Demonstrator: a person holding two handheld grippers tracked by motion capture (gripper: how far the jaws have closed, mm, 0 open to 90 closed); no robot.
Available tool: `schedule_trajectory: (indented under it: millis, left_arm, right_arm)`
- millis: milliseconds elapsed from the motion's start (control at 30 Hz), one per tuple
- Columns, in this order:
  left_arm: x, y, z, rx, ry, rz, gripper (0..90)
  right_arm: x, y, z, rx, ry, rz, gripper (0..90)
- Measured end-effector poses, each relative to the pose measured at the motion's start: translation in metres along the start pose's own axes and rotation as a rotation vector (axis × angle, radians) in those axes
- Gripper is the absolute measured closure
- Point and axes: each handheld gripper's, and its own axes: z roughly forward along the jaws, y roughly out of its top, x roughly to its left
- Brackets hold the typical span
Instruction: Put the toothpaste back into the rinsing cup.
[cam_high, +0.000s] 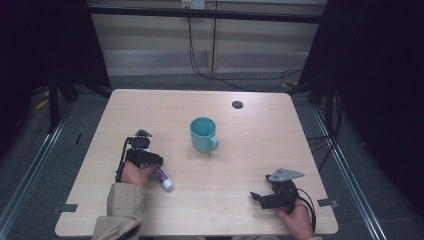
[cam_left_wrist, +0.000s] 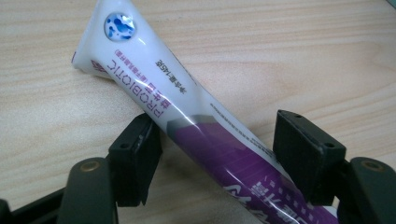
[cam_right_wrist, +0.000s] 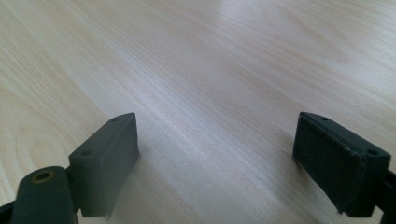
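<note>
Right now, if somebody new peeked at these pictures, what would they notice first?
Probably the teal mug standing alone mid-table, its handle turned toward the person. Next, the white and purple tube lying flat on the table's left side, slanted between the jaws of the left hand-held gripper; both pads look right against it, though a firm squeeze is hard to judge. The right hand-held gripper rests open over bare wood at the near right.
</note>
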Motion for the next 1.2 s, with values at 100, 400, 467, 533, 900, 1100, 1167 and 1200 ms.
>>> schedule_trajectory:
  millis: [100,400,467,533,900,1100,1167,1200]
  left_arm:
    - [0.0,0.0,0.0,0.003,-0.002,0.032,38.0]
    - [-0.007,0.005,0.0,0.049,0.004,0.144,57.3]
    - [-0.008,0.007,0.0,0.069,0.013,0.166,60.6]
    - [-0.01,0.009,0.001,0.086,0.02,0.167,62.0]
    - [-0.013,0.018,0.003,0.159,0.026,0.187,69.8]
    - [-0.018,0.019,0.004,0.174,0.054,0.194,71.9]
    - [-0.023,0.021,0.004,0.199,0.074,0.221,74.1]
    - [-0.024,0.021,0.005,0.208,0.078,0.234,75.0]
  right_arm:
    - [0.0,0.0,0.0,-0.001,0.0,-0.001,13.4]
    - [0.0,0.0,0.0,-0.001,0.0,-0.001,13.4]
    - [0.0,0.0,0.0,-0.001,0.0,0.0,13.5]
    - [0.0,0.0,0.0,-0.001,0.001,-0.001,13.5]
    - [0.0,0.0,0.0,-0.001,0.001,0.001,13.5]
    - [0.0,0.0,0.0,-0.001,0.001,0.0,13.5]
    - [0.0,0.0,0.0,-0.001,0.001,0.0,13.5]
    - [-0.001,0.0,0.0,-0.001,0.001,-0.001,13.5]
